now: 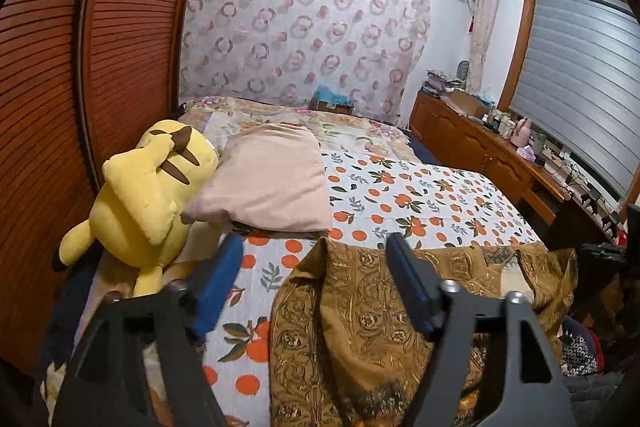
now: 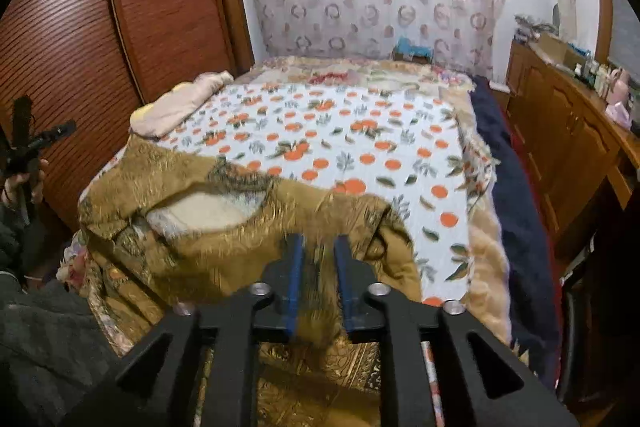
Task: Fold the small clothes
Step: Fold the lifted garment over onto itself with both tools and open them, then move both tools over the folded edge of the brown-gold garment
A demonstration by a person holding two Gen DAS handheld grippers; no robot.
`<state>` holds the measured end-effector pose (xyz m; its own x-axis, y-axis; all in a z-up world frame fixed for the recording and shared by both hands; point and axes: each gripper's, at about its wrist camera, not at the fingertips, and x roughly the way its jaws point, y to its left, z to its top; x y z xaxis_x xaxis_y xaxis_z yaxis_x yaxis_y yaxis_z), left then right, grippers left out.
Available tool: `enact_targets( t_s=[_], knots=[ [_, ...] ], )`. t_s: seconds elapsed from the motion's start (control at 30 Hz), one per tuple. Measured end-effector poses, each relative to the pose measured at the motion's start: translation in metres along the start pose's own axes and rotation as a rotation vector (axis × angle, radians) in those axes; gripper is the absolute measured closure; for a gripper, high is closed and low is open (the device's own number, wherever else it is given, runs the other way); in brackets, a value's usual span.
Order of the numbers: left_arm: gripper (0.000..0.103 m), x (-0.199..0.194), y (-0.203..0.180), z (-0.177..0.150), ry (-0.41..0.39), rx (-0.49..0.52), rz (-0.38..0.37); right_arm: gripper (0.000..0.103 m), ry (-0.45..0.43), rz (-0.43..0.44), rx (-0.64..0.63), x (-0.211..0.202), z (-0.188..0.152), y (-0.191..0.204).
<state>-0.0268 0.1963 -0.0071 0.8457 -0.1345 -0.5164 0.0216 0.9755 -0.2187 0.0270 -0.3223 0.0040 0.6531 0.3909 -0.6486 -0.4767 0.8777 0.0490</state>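
Observation:
A golden-brown patterned garment lies crumpled on the near end of the bed; it also shows in the right wrist view. My left gripper is open, its blue fingers wide apart over the garment's left edge, holding nothing. My right gripper is shut on a fold of the garment, the cloth pinched between its blue fingers and lifted slightly.
An orange-print bedsheet covers the bed. A yellow plush toy and a pink pillow lie at the left. A slatted wooden wardrobe stands left; a wooden dresser with several small items stands right.

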Motion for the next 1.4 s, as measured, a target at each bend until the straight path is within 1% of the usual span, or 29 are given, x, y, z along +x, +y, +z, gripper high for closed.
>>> enact_targets(
  t_s=[0.03, 0.07, 0.13, 0.23, 0.37, 0.47, 0.57, 0.67, 0.83, 1.0, 1.23, 1.33, 1.4],
  knots=[
    [0.025, 0.005, -0.002, 0.001, 0.01, 0.006, -0.002, 0.072, -0.013, -0.001, -0.002, -0.004, 0.001, 0.002],
    [0.025, 0.008, -0.003, 0.001, 0.014, 0.011, 0.0, 0.061, -0.025, -0.01, -0.006, -0.009, 0.003, 0.004],
    [0.025, 0.02, -0.008, 0.002, 0.024, 0.028, 0.006, 0.052, -0.044, -0.038, -0.02, -0.014, 0.007, 0.003],
    [0.025, 0.039, -0.014, 0.005, 0.051, 0.045, -0.004, 0.052, -0.047, -0.078, -0.031, -0.007, 0.013, -0.001],
    [0.025, 0.064, -0.02, 0.006, 0.092, 0.066, 0.002, 0.051, -0.032, -0.094, -0.012, 0.017, 0.02, -0.006],
    [0.025, 0.082, -0.022, 0.004, 0.139, 0.088, 0.016, 0.051, 0.01, -0.094, 0.016, 0.046, 0.02, -0.014],
    [0.025, 0.098, -0.023, -0.001, 0.187, 0.115, 0.034, 0.051, 0.053, -0.083, 0.039, 0.068, 0.021, -0.019],
    [0.025, 0.107, -0.023, -0.005, 0.218, 0.136, 0.05, 0.051, 0.099, -0.073, 0.057, 0.084, 0.023, -0.025],
    [0.025, 0.123, -0.013, -0.009, 0.268, 0.117, 0.066, 0.051, 0.151, -0.048, 0.085, 0.108, 0.024, -0.032],
    [0.025, 0.135, -0.006, -0.015, 0.317, 0.1, 0.07, 0.051, 0.17, -0.065, 0.094, 0.115, 0.023, -0.037],
    [0.025, 0.149, -0.004, -0.021, 0.365, 0.086, 0.076, 0.051, 0.194, -0.078, 0.074, 0.126, 0.019, -0.037],
    [0.025, 0.152, -0.003, -0.021, 0.374, 0.083, 0.077, 0.051, 0.208, -0.128, 0.045, 0.13, 0.023, -0.035],
    [0.025, 0.153, -0.003, -0.022, 0.377, 0.086, 0.076, 0.051, 0.212, -0.125, 0.041, 0.133, 0.027, -0.036]
  ],
)
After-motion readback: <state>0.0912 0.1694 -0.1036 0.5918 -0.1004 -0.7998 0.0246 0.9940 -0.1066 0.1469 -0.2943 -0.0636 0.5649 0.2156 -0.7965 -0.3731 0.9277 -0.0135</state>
